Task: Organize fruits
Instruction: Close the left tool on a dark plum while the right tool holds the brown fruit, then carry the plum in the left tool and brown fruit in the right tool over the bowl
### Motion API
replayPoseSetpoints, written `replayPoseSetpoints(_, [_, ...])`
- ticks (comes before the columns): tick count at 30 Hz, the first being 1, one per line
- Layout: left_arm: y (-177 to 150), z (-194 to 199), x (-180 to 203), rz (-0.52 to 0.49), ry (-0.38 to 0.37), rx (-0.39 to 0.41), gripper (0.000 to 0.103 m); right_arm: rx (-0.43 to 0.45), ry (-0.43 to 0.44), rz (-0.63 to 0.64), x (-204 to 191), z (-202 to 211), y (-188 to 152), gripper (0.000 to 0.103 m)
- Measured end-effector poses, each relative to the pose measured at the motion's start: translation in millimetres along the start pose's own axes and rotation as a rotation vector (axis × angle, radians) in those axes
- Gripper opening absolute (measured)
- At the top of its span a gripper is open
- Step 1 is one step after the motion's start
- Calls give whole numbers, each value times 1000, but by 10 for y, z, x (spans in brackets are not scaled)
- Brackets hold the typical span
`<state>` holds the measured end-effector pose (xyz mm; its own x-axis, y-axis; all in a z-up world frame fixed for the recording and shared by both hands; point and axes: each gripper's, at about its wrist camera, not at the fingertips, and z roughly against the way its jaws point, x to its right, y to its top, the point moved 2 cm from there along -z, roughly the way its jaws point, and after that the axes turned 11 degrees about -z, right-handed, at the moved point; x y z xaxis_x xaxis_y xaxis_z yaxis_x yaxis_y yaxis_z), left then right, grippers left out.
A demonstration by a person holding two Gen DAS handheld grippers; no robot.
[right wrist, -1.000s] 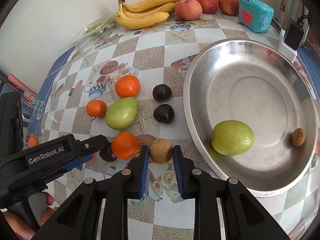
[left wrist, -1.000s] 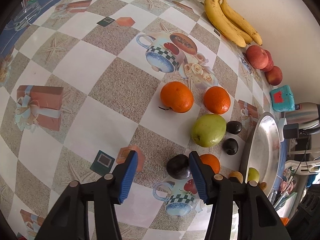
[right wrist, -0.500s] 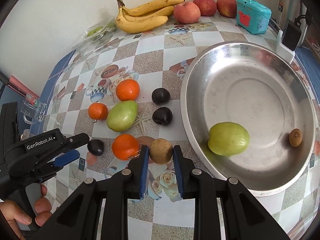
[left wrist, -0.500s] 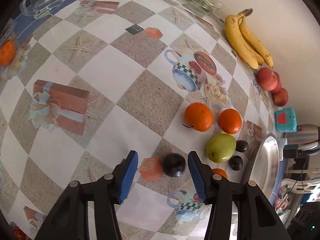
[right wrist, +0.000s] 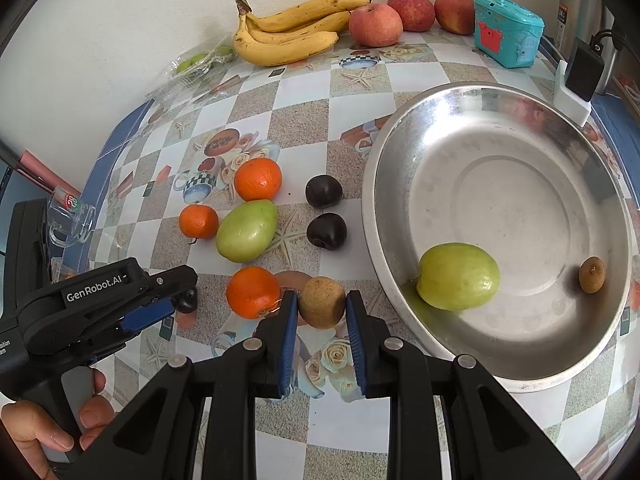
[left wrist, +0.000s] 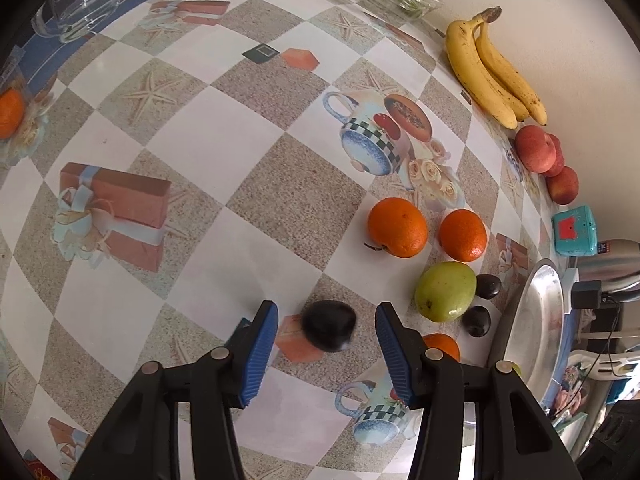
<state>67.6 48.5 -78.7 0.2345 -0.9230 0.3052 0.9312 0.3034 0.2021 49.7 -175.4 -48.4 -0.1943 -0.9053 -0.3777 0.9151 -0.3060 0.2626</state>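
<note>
We find the right gripper [right wrist: 322, 308] clamped on a kiwi [right wrist: 322, 301], presumably bound for the steel basin [right wrist: 520, 380]; the left gripper [left wrist: 326, 326] stands open astride a dark plum [left wrist: 329, 330].

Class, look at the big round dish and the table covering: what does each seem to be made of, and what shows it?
Dish: likely stainless steel, a brushed silver surface with blurry reflections.
Table covering: probably glossy printed vinyl or oilcloth, with flat printed cups and starfish and a soft sheen.
</note>
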Motion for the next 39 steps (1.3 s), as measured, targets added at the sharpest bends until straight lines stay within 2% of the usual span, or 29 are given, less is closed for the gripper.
replayPoseSetpoints(8, [3,-18,32,-38,38,8,53,-3,6,1,-2,-1,-2,25])
replayPoseSetpoints(10, [4,-32,44,-44,29,5,37,-3,9,0,1,1,-1,25])
replayPoseSetpoints(12, [15,-66,86,-46,8,-1,31,-3,12,-3,2,4,-1,25])
replayPoseSetpoints(19, [26,-48,106,-54,16,10,30,-3,26,-11,17,13,2,25])
replayPoseSetpoints(29, [83,238,281,-100,-19,113,30,26,55,-46,104,132,81,25])
replayPoseSetpoints(33, [59,311,486,-164,-28,143,30,44,38,-88,251,197,147,25])
replayPoseSetpoints(39, [-148,221,1103,-348,-79,122,30,70,-2,-224,695,258,271,25])
